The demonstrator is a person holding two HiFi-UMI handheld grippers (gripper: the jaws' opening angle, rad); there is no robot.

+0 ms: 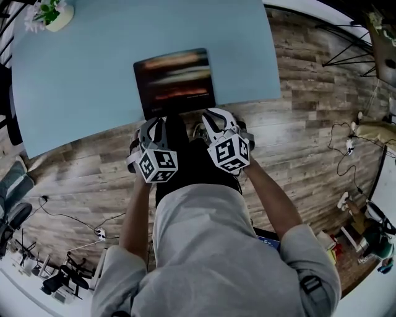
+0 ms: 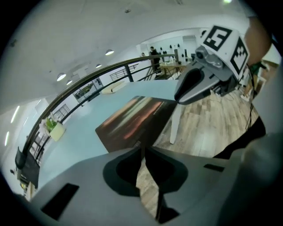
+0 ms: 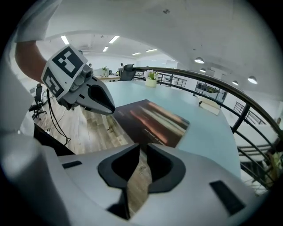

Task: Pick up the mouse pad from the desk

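Note:
The mouse pad (image 1: pixel 175 80), dark with blurred orange and white streaks, lies flat on the light blue desk (image 1: pixel 80 80), its near edge close to the desk's front edge. My left gripper (image 1: pixel 162 119) and right gripper (image 1: pixel 210 115) hang side by side over the floor, just short of that edge, both pointing down at the pad. In the left gripper view the mouse pad (image 2: pixel 132 121) lies just beyond my left gripper (image 2: pixel 142 148), whose tips meet with nothing between them. In the right gripper view the mouse pad (image 3: pixel 152 121) lies ahead of my right gripper (image 3: pixel 142 149), which shows a narrow empty gap.
A small potted plant (image 1: pixel 52 13) stands at the desk's far left corner. A white desk leg (image 2: pixel 174 126) drops to the wood floor under the pad's corner. Cables (image 1: pixel 68 217) and an office chair (image 1: pixel 12 204) lie at the left, more clutter at the right.

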